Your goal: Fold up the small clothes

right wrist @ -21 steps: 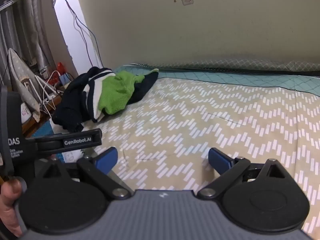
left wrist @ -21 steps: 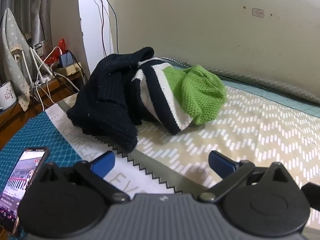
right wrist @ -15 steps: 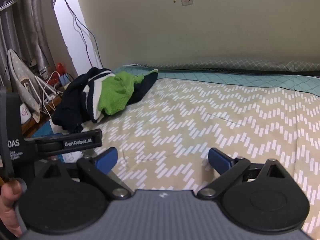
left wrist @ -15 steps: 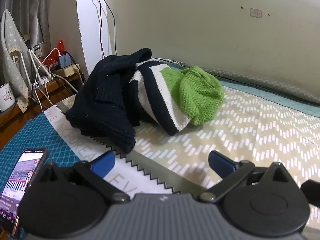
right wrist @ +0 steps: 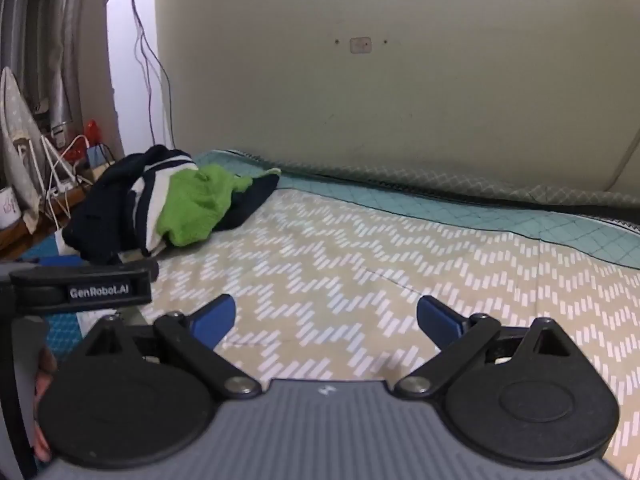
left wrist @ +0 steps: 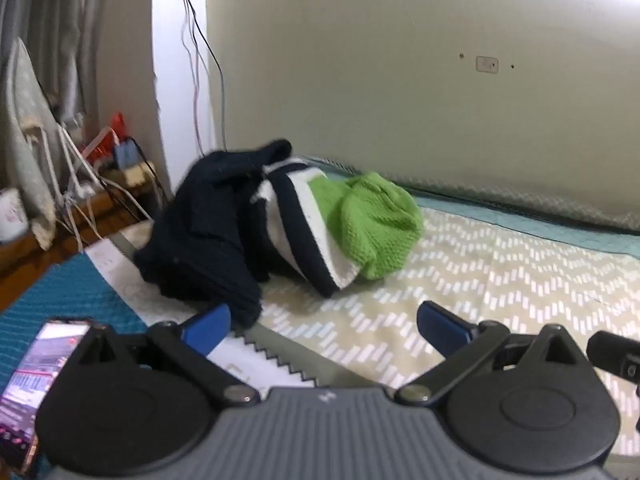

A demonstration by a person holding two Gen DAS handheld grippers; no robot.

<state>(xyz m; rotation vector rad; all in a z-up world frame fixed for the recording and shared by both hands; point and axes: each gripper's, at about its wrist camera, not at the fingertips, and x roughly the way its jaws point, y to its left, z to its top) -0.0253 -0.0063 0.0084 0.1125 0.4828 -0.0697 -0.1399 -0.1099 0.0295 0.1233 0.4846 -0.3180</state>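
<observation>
Navy, white-striped and green knit clothes (left wrist: pixel 280 224) lie heaped on the patterned bedspread (left wrist: pixel 500 276) — just ahead of the left gripper (left wrist: pixel 322 326), whose jaws are spread wide and hold nothing. The right gripper (right wrist: pixel 326 320) is likewise wide apart and holding nothing — the pile sits well ahead to its left.

Clothes pile (left wrist: pixel 280 224) on bed mat (left wrist: pixel 480 280), ahead-left of left gripper (left wrist: pixel 322 322), near wall (left wrist: pixel 400 80). Phone (left wrist: pixel 36 376) at its lower left. From right gripper (right wrist: pixel 326 320), pile sits far left; cables (right wrist: pixel 60 168) beyond it.
</observation>
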